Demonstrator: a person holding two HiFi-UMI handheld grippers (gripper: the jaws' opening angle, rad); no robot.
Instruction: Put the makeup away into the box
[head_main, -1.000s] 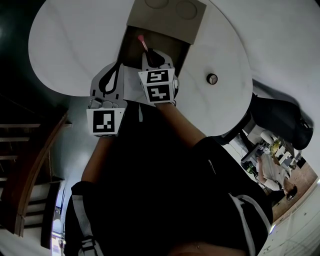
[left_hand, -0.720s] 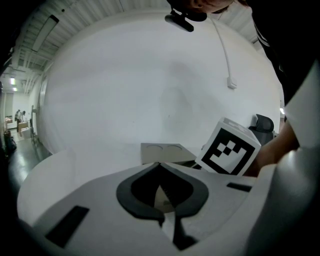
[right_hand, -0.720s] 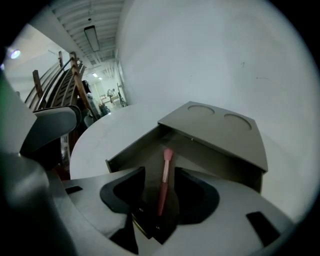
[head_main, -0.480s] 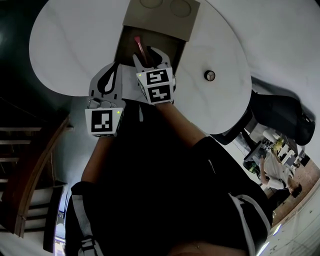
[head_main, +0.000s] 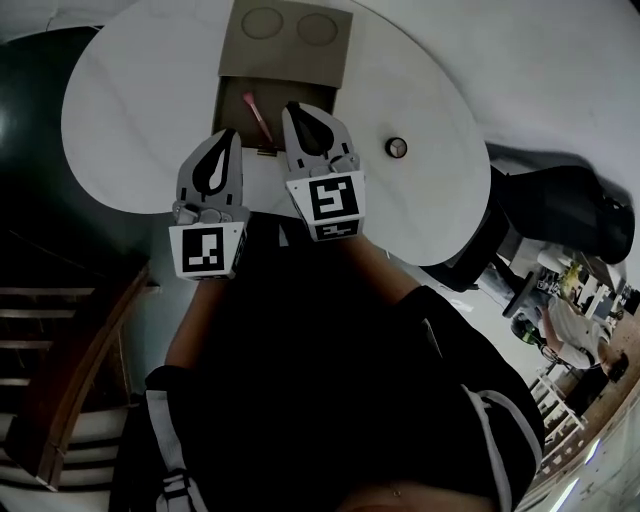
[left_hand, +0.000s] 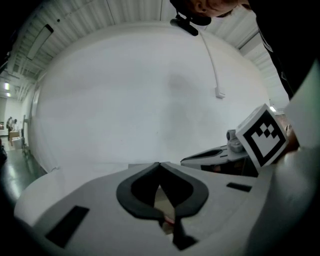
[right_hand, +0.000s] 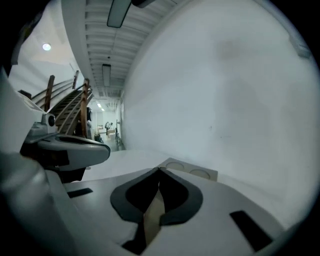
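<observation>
Round white bench (head_main: 120, 110) standing on a dark green floor (head_main: 35, 170). A wooden staircase (head_main: 60, 330) with handrails rises at the person's left. A plain white wall (right_hand: 225, 90) fills most of both gripper views. Overhead, a ribbed ceiling (right_hand: 97, 30) carries long strip lamps (right_hand: 118, 12) and one round lamp (right_hand: 46, 47). A lit corridor (right_hand: 107, 129) recedes beyond the stairs.

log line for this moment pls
makeup stick: lying in open box | round item: on table | left gripper: shut, empty | right gripper: just closed, empty
</observation>
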